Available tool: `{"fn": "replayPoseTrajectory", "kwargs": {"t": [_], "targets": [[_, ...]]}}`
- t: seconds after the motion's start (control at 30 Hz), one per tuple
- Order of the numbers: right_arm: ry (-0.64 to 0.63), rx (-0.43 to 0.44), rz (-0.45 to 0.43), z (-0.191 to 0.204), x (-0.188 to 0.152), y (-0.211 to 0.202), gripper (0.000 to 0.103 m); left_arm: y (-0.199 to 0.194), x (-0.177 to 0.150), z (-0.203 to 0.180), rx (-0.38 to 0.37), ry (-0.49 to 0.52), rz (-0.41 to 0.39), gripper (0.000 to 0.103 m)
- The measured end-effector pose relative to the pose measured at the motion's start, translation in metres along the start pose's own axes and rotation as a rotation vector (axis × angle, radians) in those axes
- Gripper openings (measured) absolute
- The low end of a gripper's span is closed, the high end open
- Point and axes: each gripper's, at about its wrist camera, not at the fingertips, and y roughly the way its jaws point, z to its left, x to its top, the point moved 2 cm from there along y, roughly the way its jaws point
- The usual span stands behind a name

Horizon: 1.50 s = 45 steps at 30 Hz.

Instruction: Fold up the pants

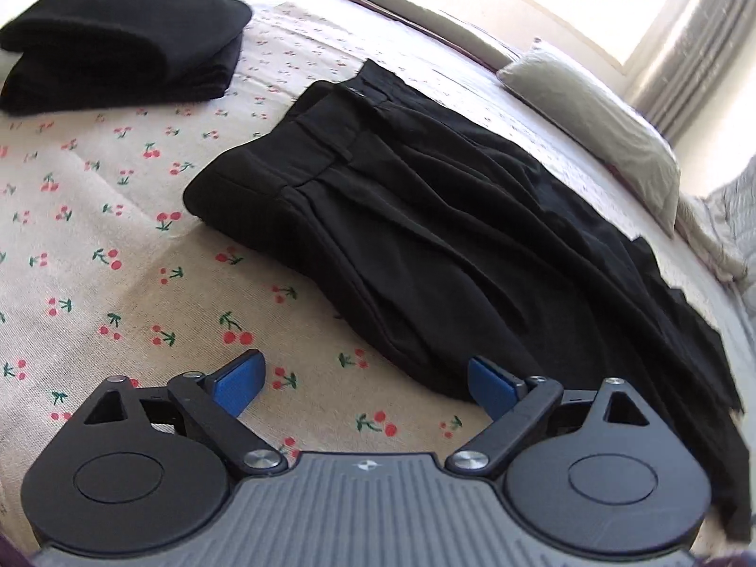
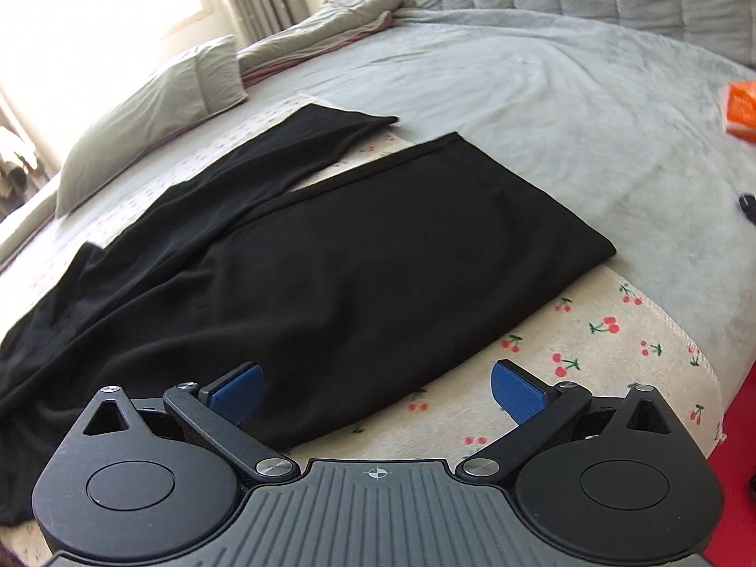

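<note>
1. Pants (image 1: 425, 217), black, lie spread on a cherry-print cloth (image 1: 118, 245) that covers part of a bed; the waistband end shows in the left wrist view, and the two legs (image 2: 330, 260) run apart toward their hems in the right wrist view.
2. Left gripper (image 1: 366, 385) tilts down toward the cloth, its jaws wide apart with nothing between them; its right blue pad sits over the near edge of the pants, and whether it touches I cannot tell.
3. Right gripper (image 2: 375, 390) also tilts down, jaws wide and gripping nothing; the near edge of one trouser leg lies below the gap between its pads.
4. Count: one pair of spread pants, one folded black garment (image 1: 123, 33) well apart at the far left, two grey pillows (image 1: 600, 123), one grey blanket (image 2: 543, 94), one orange object (image 2: 742, 108) at the right edge.
5. No readable writing; each gripper body carries only a small round mark.
</note>
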Motion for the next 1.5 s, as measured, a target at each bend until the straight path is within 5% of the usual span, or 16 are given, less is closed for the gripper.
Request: {"fn": "replayPoseTrajectory", "kwargs": {"t": [0.1,0.2,0.37,0.43,0.53,0.67,1.03,1.33,1.4,1.43,1.5], "targets": [[0.121,0.042,0.004,-0.027,0.007,0.004,0.092,-0.001,0.008,0.011,-0.046,-0.073,-0.048,0.081],[0.2,0.059,-0.031,-0.045,0.016,0.008,0.08,0.002,0.011,0.022,-0.09,-0.163,-0.08,0.059],[0.322,0.063,-0.097,-0.066,0.026,0.02,0.052,0.014,0.013,0.035,-0.173,-0.316,-0.074,0.009],[0.326,0.015,-0.124,-0.069,0.029,0.024,0.018,0.016,0.012,0.04,-0.184,-0.359,-0.076,0.006],[0.309,-0.031,-0.152,-0.071,0.033,0.021,0.004,-0.001,0.015,0.038,-0.161,-0.324,-0.129,0.004],[0.2,-0.081,-0.214,-0.059,0.042,0.0,0.002,-0.032,0.023,0.046,-0.088,-0.282,-0.214,0.004],[0.059,-0.214,-0.173,-0.052,0.03,-0.035,0.002,-0.071,0.012,0.07,-0.025,-0.242,-0.162,0.004],[0.064,-0.289,-0.037,-0.074,0.014,-0.013,0.003,-0.05,-0.002,0.09,0.035,-0.261,-0.001,0.005],[0.058,-0.318,-0.061,-0.076,0.015,-0.019,0.013,-0.053,0.001,0.082,0.056,-0.194,-0.004,0.012],[0.066,-0.347,-0.08,-0.079,0.016,-0.023,0.03,-0.057,0.001,0.076,0.083,-0.158,-0.022,0.016],[0.082,-0.394,-0.122,-0.083,0.019,-0.032,0.048,-0.066,0.001,0.066,0.149,-0.097,-0.061,0.038]]}}
